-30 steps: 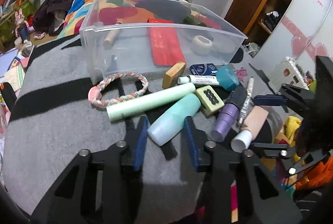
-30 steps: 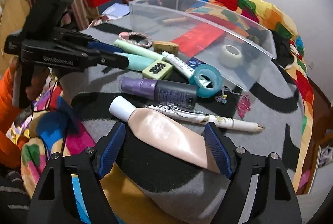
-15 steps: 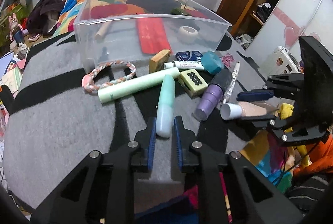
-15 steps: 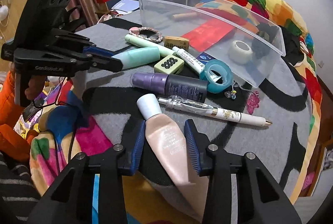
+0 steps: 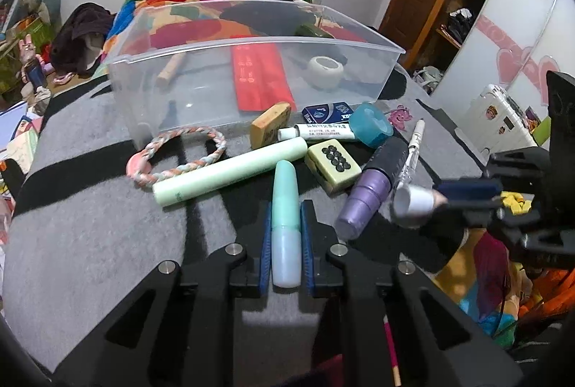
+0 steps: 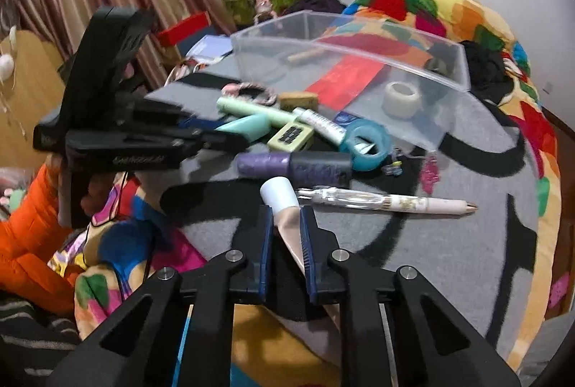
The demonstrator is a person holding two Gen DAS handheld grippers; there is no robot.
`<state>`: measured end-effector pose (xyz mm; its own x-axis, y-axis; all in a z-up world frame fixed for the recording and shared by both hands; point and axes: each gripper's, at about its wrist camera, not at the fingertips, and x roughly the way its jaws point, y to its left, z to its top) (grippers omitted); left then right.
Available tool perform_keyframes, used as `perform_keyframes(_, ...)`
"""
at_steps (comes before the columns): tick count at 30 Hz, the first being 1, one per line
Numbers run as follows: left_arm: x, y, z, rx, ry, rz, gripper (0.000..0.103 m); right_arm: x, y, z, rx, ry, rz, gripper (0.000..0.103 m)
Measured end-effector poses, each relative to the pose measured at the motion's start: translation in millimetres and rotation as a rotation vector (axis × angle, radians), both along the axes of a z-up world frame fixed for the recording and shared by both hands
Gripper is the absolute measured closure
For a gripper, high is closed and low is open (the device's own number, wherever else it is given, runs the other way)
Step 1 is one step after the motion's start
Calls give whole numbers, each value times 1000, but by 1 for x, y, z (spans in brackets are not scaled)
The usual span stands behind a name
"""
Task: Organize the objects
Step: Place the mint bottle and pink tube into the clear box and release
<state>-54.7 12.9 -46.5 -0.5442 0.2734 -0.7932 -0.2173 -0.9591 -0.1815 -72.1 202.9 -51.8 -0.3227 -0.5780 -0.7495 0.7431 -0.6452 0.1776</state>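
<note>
Left wrist view: the left gripper (image 5: pixel 285 225) is clamped on a mint-and-pale-blue bottle (image 5: pixel 285 218), whose long axis runs straight ahead along the fingers, the rounded mint end pointing toward the clear plastic bin (image 5: pixel 251 45) and the pale blue base sitting back between the blue pads. Ahead of it on the grey blanket (image 5: pixel 90 243) lie a long pale green tube (image 5: pixel 230 176), set diagonally with its far end toward the bin, a braided rope ring (image 5: pixel 176 155), a mahjong tile (image 5: pixel 332 164) showing eight dark dots, a tan block (image 5: pixel 270 130), and a purple bottle (image 5: pixel 373 187) leaning toward the lower left. A white tube (image 5: pixel 316 132) carries small print too fine to read; the blue packet (image 5: pixel 323 111) beside it is printed "5m". A teal tape roll (image 5: pixel 371 128) sits just right of them. Inside the bin are a red envelope (image 5: pixel 260 81) with gold characters, a white tape roll (image 5: pixel 325 72) and a wooden stick (image 5: pixel 170 72). In the right wrist view the right gripper (image 6: pixel 286 232) is closed on a beige cream tube (image 6: pixel 289 225), its white cap (image 6: pixel 278 194) pointing forward and slightly left, just beside a white pen (image 6: pixel 388 201) lying crosswise with its tip to the right.
</note>
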Motion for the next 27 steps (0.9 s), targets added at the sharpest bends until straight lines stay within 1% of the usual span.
perform_keyframes(3,6,-5,8,8,21,19,88,-3,-1,-4,28,-2,-8,89)
perform_keyframes(5,9,-9,16,24,38,32,88,-6,-4,-5,41,-13,-6,85)
perform_keyframes(6,9,-11,20,32,48,37,88,-8,-6,-6,54,-26,-7,83)
perform_keyframes(8,9,-13,27,41,66,43,88,-15,-10,-12,89,-52,-1,70)
perform_keyframes(9,10,-13,30,46,76,45,88,-18,-13,-15,104,-62,6,69)
perform_keyframes(12,10,-14,38,67,102,49,88,-18,-17,-15,117,-39,25,69)
perform_keyframes(13,9,-14,39,72,107,50,88,-18,-19,-16,118,-38,32,71)
perform_keyframes(14,8,-13,41,76,112,52,88,-18,-19,-16,115,-35,31,75)
perform_keyframes(18,5,-15,50,102,141,60,88,-18,-12,-13,80,-47,21,75)
perform_keyframes(23,-1,-19,63,113,181,70,88,-23,3,4,15,-26,-23,75)
perform_keyframes(27,-6,-22,71,118,207,82,89,-31,11,26,-18,44,-79,75)
